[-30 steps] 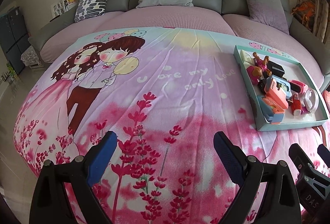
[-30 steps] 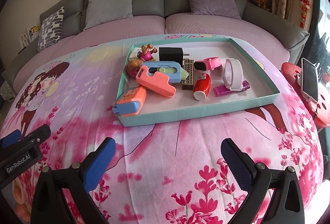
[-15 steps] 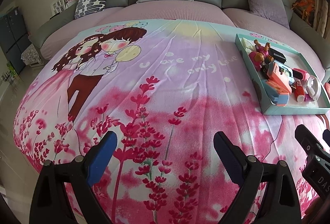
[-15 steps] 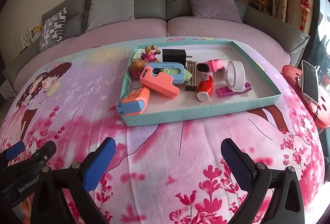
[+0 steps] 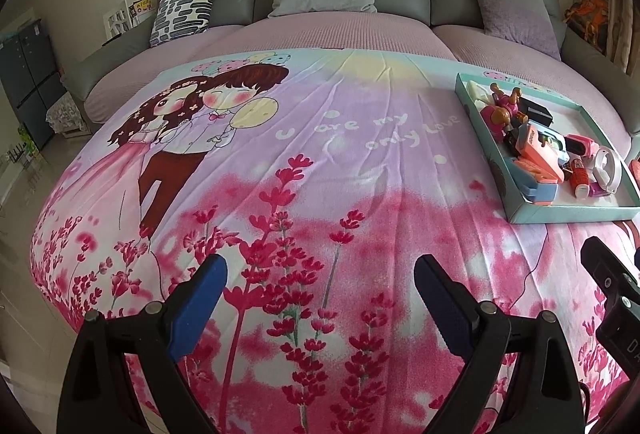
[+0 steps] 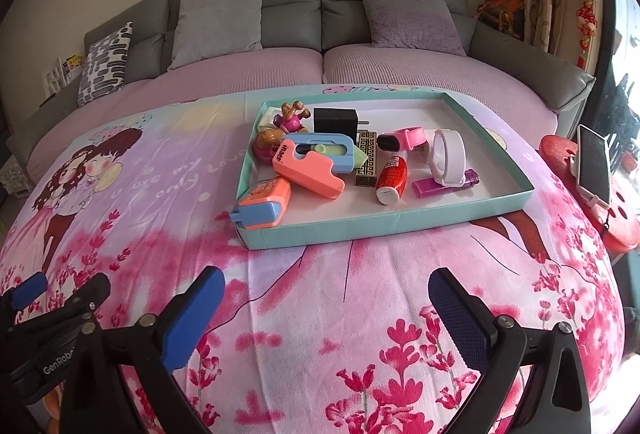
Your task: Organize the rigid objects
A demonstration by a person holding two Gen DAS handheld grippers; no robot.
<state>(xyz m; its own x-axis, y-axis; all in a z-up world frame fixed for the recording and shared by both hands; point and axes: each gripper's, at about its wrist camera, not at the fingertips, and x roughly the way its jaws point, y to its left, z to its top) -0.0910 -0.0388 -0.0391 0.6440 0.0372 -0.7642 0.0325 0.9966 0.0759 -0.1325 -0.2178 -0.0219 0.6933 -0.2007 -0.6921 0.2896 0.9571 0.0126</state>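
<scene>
Soft even daylight, brighter at the right edge, faint shadows, sharp focus, heavy fisheye bending, dark corners

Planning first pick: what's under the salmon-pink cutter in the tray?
The salmon-pink cutter lies tilted over the blue holder and partly over the orange-and-blue stapler. What is beneath its middle is hidden. Tray floor shows around it.

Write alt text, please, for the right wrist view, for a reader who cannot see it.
A shallow teal tray of small toys and gadgets sits on a pink floral blanket, ahead of the open, empty right gripper. A grey sofa stands behind; the left gripper shows at lower left.
</scene>
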